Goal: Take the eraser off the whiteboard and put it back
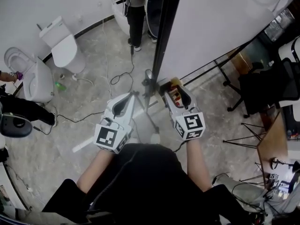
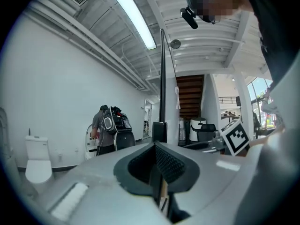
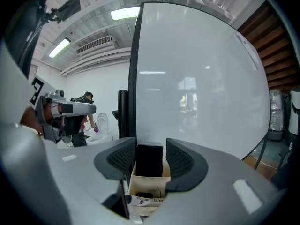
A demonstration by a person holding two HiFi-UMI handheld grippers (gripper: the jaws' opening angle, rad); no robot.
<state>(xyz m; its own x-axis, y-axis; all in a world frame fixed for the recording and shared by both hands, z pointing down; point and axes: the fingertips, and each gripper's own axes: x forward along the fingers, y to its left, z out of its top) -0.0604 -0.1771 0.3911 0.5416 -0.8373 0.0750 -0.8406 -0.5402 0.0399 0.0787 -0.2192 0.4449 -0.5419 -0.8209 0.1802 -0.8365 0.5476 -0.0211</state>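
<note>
The black eraser (image 3: 149, 160) stands upright in a small cream box (image 3: 146, 185) at the foot of the whiteboard (image 3: 201, 78). My right gripper (image 3: 150, 145) is open around the eraser, with a slim gap at each pad. A marker pen (image 3: 143, 201) lies below the box. In the head view the right gripper (image 1: 175, 90) reaches to the board's black frame (image 1: 164, 32), and the left gripper (image 1: 125, 102) hovers just left of it. The left gripper (image 2: 155, 146) is shut with nothing in it and points past the frame's post (image 2: 162, 78).
Two white toilets (image 1: 63, 43) (image 1: 35, 76) stand on the floor at the left, with cables (image 1: 117, 78) trailing between them and the board's stand. A person (image 1: 136, 13) stands beyond the board. An office chair (image 1: 269, 86) and a desk (image 1: 274, 144) are on the right.
</note>
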